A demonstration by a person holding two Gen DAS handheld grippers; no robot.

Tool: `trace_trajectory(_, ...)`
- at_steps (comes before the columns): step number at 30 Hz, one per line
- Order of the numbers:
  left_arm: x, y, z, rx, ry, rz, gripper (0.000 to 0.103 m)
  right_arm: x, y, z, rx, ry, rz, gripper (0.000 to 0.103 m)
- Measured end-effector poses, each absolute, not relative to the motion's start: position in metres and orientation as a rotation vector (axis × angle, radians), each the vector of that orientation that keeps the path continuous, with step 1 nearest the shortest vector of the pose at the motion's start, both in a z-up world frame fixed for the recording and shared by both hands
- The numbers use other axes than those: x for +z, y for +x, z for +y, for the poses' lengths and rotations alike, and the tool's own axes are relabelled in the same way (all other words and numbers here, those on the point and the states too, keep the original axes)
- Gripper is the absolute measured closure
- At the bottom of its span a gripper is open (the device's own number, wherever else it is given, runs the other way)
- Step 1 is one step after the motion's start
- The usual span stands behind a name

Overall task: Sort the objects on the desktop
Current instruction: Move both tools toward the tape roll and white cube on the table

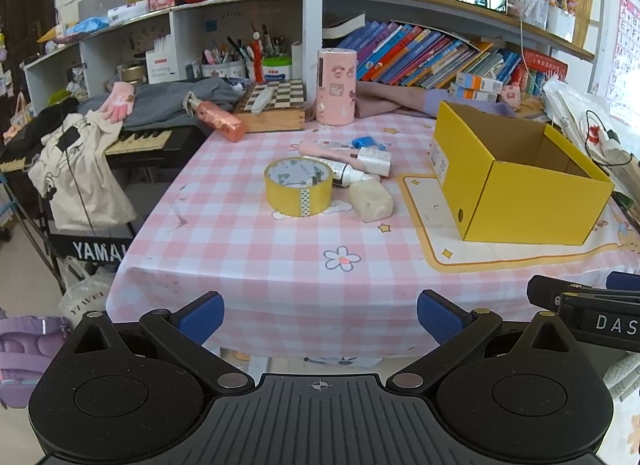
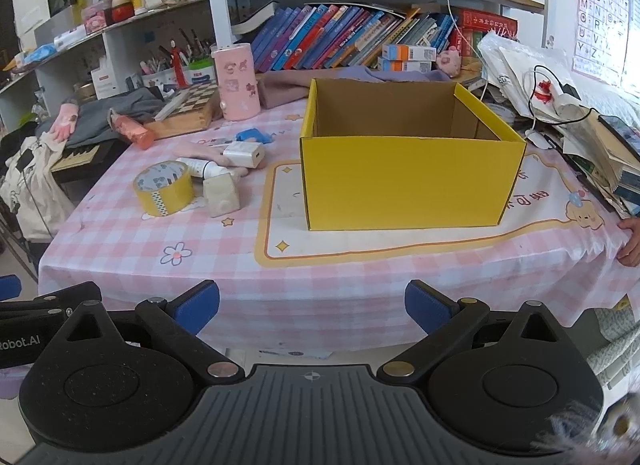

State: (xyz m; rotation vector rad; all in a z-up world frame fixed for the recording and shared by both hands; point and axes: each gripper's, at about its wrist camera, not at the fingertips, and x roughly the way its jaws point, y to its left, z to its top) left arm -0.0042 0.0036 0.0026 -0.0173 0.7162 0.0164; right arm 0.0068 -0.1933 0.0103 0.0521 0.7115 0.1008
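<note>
A yellow cardboard box (image 1: 516,189) (image 2: 408,181) stands open on the pink checked tablecloth. To its left lies a cluster: a yellow tape roll (image 1: 298,187) (image 2: 164,187), a cream block (image 1: 371,200) (image 2: 221,196), a white charger (image 1: 374,160) (image 2: 244,155), a white tube (image 1: 344,171) (image 2: 198,165), a pink pen-like item (image 1: 320,150) and a blue item (image 1: 364,142) (image 2: 252,134). My left gripper (image 1: 320,319) hangs open before the table's front edge, holding nothing. My right gripper (image 2: 312,311) is open too, level with the box's front.
A pink cylinder (image 1: 336,87) (image 2: 236,81), a chessboard box (image 1: 276,105) and an orange-pink bottle (image 1: 220,119) stand at the back. Bookshelves rise behind. A keyboard (image 1: 136,143) draped with clothes is left of the table. A person's hand (image 2: 632,241) rests on the right table edge.
</note>
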Motion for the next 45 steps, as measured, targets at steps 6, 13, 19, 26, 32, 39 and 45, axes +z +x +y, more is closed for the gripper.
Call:
trace_trajectory(6, 0.002, -0.005, 0.006, 0.021, -0.017, 0.717, 0.000, 0.010, 0.006, -0.191, 0.108, 0.045, 0.712, 0.002)
trace_trajectory(13, 0.002, -0.005, 0.006, 0.020, -0.017, 0.716, 0.000, 0.010, 0.006, -0.190, 0.116, 0.049, 0.711, 0.002)
trace_trajectory(19, 0.002, -0.005, 0.006, 0.021, -0.017, 0.716, 0.000, 0.010, 0.006, -0.189, 0.119, 0.052, 0.711, 0.002)
trace_trajectory(26, -0.001, -0.004, 0.010, 0.019, -0.016, 0.723, 0.000, 0.010, 0.006, -0.188, 0.120, 0.052, 0.714, 0.002)
trace_trajectory(32, -0.003, 0.000, 0.014, 0.011, -0.021, 0.733, 0.000, 0.009, 0.010, -0.181, 0.124, 0.040, 0.723, 0.002)
trace_trajectory(39, -0.004, 0.002, 0.018, 0.011, -0.024, 0.748, 0.000, 0.008, 0.014, -0.172, 0.144, 0.026, 0.738, 0.002)
trace_trajectory(45, -0.005, 0.005, 0.024, 0.020, -0.037, 0.756, 0.000, 0.007, 0.019, -0.167, 0.164, 0.021, 0.757, 0.002)
